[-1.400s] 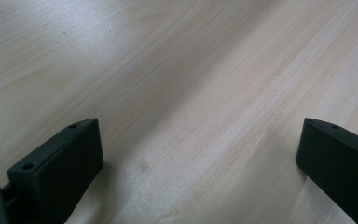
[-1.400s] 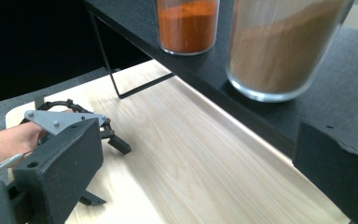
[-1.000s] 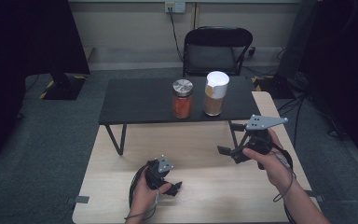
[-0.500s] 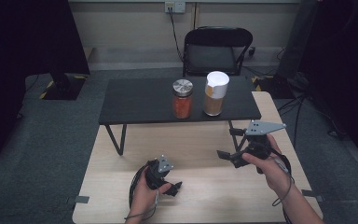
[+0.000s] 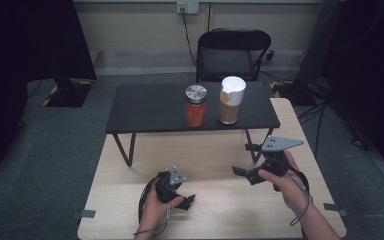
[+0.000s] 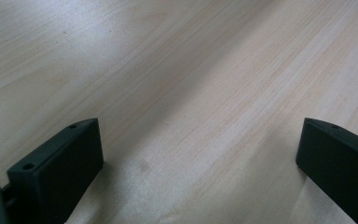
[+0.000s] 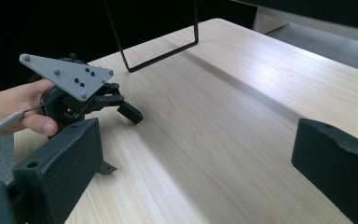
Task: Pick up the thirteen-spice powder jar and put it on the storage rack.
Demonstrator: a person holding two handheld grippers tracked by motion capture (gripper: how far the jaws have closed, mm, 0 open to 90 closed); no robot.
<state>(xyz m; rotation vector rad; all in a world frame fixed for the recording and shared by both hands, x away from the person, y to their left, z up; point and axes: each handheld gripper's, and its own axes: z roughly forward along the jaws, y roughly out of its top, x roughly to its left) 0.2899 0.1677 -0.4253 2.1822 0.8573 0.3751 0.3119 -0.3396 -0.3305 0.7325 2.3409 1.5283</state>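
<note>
the low black shelf (image 5: 155,112) stood across the far part of the wooden table (image 5: 215,210). on it, toward its right end, sat a jar of orange-red contents (image 5: 195,106) with a metal lid, and just to that jar's right a taller jar with a white cap (image 5: 231,100); the two were near each other but apart. both grippers were on the near side of the shelf, well short of the jars. the left gripper (image 6: 196,154) lay low on the table in front of the shelf's left legs, jaws spread wide with bare wood between them. the right gripper (image 5: 240,160) was raised a little, in front of the shelf's right leg, its jaws also wide apart and holding nothing, pointed toward the left gripper.
</note>
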